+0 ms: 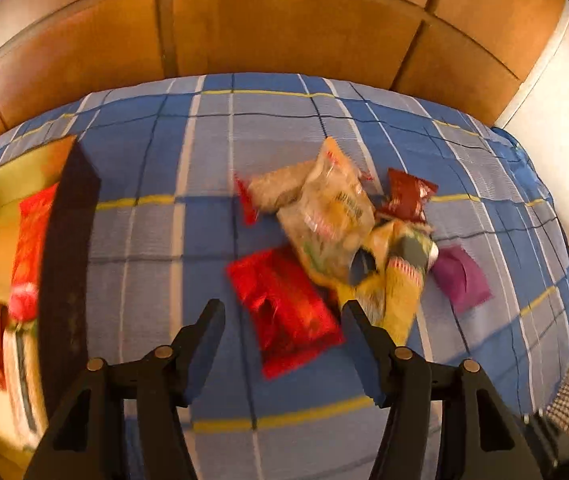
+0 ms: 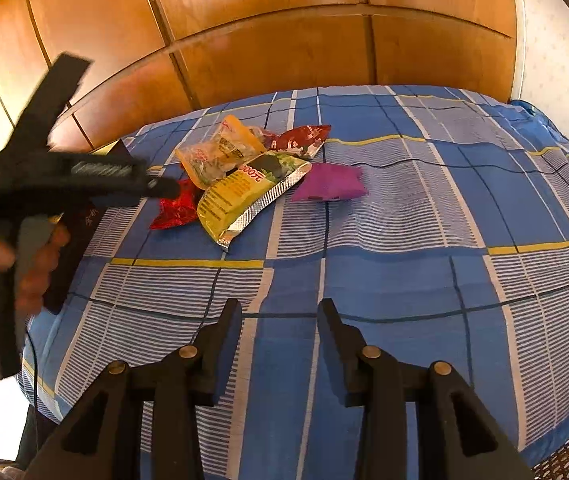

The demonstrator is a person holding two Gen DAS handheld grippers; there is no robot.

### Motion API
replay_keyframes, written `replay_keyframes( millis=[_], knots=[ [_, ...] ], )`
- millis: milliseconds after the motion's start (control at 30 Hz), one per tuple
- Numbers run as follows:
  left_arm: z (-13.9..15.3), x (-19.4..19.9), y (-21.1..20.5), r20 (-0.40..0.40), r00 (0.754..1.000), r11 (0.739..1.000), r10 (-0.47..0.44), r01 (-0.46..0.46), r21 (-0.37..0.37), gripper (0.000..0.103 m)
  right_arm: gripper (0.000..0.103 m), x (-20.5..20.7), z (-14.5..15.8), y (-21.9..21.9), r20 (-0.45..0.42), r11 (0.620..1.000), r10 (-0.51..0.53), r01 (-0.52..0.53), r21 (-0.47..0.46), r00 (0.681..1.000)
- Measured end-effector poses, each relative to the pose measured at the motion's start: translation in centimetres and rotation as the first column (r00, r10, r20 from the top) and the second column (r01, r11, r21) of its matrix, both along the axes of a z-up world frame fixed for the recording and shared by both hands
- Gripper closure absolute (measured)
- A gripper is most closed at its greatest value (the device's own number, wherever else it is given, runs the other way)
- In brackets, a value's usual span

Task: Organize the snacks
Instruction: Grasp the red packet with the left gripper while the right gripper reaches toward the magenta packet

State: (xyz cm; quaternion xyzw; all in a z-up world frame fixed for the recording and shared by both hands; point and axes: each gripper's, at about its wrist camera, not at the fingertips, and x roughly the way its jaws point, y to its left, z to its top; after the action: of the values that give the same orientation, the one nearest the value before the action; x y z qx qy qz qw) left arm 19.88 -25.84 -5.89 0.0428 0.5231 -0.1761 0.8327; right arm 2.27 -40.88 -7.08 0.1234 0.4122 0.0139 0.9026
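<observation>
From the left wrist, the left gripper (image 1: 282, 308) gapes empty above one crinkly red foil packet (image 1: 284, 312); six soft snack packets heap on the checked bedsheet (image 1: 204, 240); a box (image 1: 0, 248) at left holds red packets. From the right wrist, the right gripper (image 2: 280, 312) stands partly open, empty, well short of the pile (image 2: 244, 172).

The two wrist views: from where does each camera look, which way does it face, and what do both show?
Left wrist: sits on the left tongs, facing down at the red packet and snack pile; only its open fingers show.
Right wrist: sits on the right tongs, looking across the checked bedcover; its open fingers, plus the person's hand holding the left tongs.
Shared: the purple packet, the pile, the bedcover.
</observation>
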Motion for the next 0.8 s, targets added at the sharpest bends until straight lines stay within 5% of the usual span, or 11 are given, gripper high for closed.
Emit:
replay_keyframes(
  millis=[167,267,433,800],
  knots=[
    [-1.6,1.2,-1.2,0.006,1.0,0.997,-0.008,0.008,0.073,0.04,0.063,0.1,0.0,-0.5,-0.007,1.0,-0.004,0.004,0.015,1.0],
    [-2.5,0.4,-0.5,0.031,0.999,0.995,-0.03,0.027,0.096,0.059,0.063,0.2,0.1,-0.9,-0.015,1.0,-0.006,0.006,0.018,1.0],
    [-2.4,-3.3,1.8,0.091,0.991,0.992,-0.099,0.091,0.088,0.061,0.063,0.3,0.7,-1.8,-0.01,1.0,-0.024,0.024,0.003,1.0],
    [-2.8,-11.6,6.7,0.187,0.964,0.982,-0.19,0.182,0.058,0.058,0.063,4.9,0.9,-5.1,-0.102,0.973,-0.183,0.195,0.126,0.978]
  ],
)
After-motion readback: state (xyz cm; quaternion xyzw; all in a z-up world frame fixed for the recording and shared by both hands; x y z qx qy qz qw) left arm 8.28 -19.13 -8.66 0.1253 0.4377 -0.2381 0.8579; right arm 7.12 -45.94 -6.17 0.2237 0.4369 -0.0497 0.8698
